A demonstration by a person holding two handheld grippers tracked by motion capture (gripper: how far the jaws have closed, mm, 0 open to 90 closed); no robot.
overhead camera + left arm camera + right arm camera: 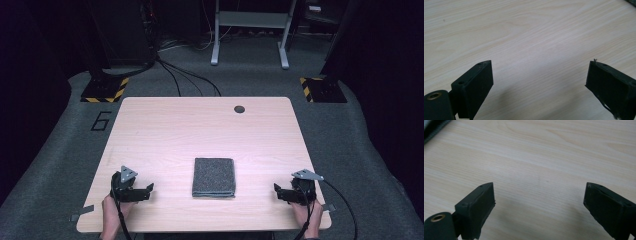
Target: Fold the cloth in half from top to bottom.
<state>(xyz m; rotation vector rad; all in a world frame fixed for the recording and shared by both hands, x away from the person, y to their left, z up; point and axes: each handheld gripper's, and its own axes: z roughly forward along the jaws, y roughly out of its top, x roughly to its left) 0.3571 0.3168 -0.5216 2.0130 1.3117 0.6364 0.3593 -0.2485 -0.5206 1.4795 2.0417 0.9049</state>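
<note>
Grey folded cloth (214, 177) whole from high view; gripper views catch its edge.

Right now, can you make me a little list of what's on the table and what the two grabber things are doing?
table: light wooden table, with a small dark round hole near its far edge
cloth: grey folded cloth, lying flat in the near middle, nothing touching it
left gripper: left gripper at the near left, jaws open, nothing between them, apart from the cloth
right gripper: right gripper at the near right, jaws open, nothing between them, apart from the cloth
floor: grey carpet around the table
</note>
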